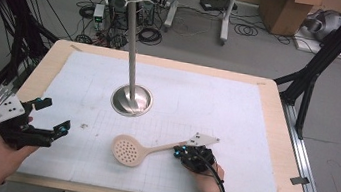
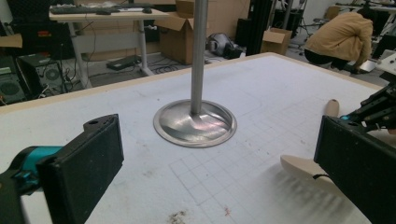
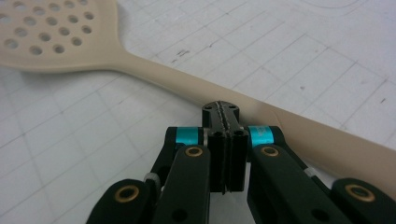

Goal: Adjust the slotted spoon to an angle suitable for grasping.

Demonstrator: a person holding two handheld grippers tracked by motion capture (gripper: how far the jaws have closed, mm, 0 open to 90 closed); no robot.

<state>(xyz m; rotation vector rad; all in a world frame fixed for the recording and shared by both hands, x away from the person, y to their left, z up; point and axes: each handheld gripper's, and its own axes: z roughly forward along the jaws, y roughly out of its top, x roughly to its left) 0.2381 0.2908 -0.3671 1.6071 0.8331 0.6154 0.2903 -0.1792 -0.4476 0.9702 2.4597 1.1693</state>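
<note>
In the high view, a cream plastic skimmer with a round perforated head [image 1: 141,151] lies flat on the white gridded worktop [image 1: 236,115], its long axis running from the head at about eight o'clock up to the handle end at two o'clock. The right gripper [image 1: 181,152] sits at the handle's far end, its fingers closed together with nothing between them, the hand behind it low and near the worktop's front edge. The left gripper [image 1: 54,121] hangs well apart at nine o'clock of the skimmer head, so the right hand is plainly the nearer. A tall steel stand with a round dished base [image 1: 131,99] rises at twelve o'clock of the skimmer. In the left gripper view, the left fingers [image 2: 88,163] stand wide and empty, level over the worktop, aimed at the stand base. In the right gripper view, the shut fingers [image 3: 223,140] point at the handle, which crosses just beyond the tips from ten o'clock to four o'clock; whether they touch it I cannot tell.
</note>
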